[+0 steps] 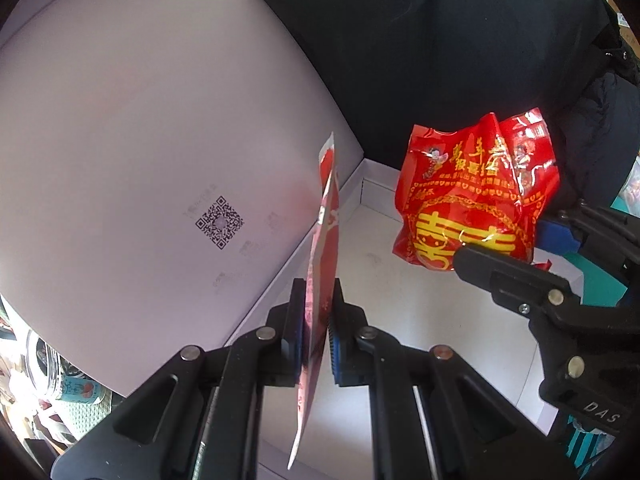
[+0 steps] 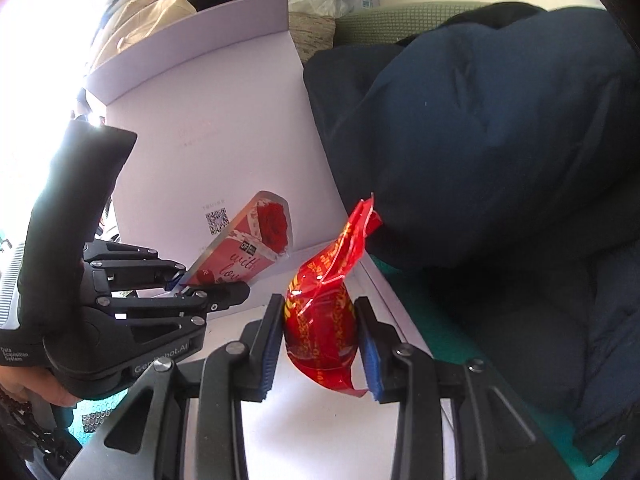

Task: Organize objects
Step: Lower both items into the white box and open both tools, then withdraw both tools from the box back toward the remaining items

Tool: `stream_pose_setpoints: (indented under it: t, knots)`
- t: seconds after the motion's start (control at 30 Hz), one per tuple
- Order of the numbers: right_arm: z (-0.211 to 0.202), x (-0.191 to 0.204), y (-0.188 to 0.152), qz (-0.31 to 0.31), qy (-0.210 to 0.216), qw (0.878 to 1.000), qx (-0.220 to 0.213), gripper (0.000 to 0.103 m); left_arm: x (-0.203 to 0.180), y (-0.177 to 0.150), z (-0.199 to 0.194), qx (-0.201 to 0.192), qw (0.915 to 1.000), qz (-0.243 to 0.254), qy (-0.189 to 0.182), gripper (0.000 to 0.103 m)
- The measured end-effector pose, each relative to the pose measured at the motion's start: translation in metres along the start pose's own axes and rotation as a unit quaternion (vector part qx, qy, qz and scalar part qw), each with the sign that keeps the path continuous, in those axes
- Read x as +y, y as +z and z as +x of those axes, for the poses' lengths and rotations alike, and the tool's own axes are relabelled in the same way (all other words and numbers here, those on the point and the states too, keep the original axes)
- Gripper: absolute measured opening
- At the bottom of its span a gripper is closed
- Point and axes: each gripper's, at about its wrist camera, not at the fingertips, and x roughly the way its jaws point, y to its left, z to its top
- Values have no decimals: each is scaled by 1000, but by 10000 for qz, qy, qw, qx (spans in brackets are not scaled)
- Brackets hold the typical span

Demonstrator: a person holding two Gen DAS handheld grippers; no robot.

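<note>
The raised lid (image 1: 132,160) walls the box's left side, and the white box floor (image 1: 400,300) lies open between both tools. A dark jacket (image 2: 500,140) crowds the right. The left gripper (image 1: 316,320) clamps a rose card (image 1: 324,248) upright; the right gripper (image 2: 318,344) pinches the red bag (image 2: 320,320) above the floor.

dark jacket (image 2: 500,140) right | beige fabric heap (image 2: 168,12) behind | can (image 1: 80,390) lower-left

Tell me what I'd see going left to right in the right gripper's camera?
Left gripper → rose card → red candy bag, squeezed in the right gripper → dark blue jacket.
</note>
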Motion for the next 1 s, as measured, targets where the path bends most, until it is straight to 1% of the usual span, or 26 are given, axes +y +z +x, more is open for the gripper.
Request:
stream_pose_setpoints:
  t: [0.13,0.2,0.23,0.27,0.33,0.4,0.47,0.53,0.63,0.8,0.87,0.9,1.0]
  knots:
    - [3,-2,-1,16,-87,9999,88,36,0,4,5,10,10000,-33,-21,10]
    - [2,-2,-1,17,-114,9999,96,36,-1,6,5,52,9999,-35,85,10]
    - [-1,-2,-1,-2,-127,9999,30,37,-1,8,5,70,9999,-54,137,14]
    - [-4,-1,0,-44,-132,9999,-20,43,-1,10,4,93,9998,-79,175,17]
    - [-9,3,1,-134,-205,9997,-84,53,0,13,2,86,9996,-148,225,28]
    - [-14,6,2,-208,-396,9989,-160,54,1,17,-2,24,9994,-187,292,33]
    - [-17,6,2,-211,-431,9987,-149,54,0,21,-6,14,9991,-190,391,38]
    - [-19,6,2,-140,-455,9988,-108,55,0,25,-11,8,9989,-196,423,52]
    - [-23,7,4,-97,-488,9987,-67,55,3,30,-20,-94,9983,-249,515,53]
    - [-40,16,14,-171,-700,9973,-143,55,6,35,-33,-162,9976,-359,576,53]
    - [-51,18,16,-178,-729,9970,-205,55,5,31,-42,-198,9972,-420,591,53]
    - [-55,20,16,-191,-755,9967,-238,55,8,13,-52,-229,9970,-456,584,53]
    - [-73,27,18,-220,-833,9957,-351,59,12,2,-70,-318,9963,-536,584,53]
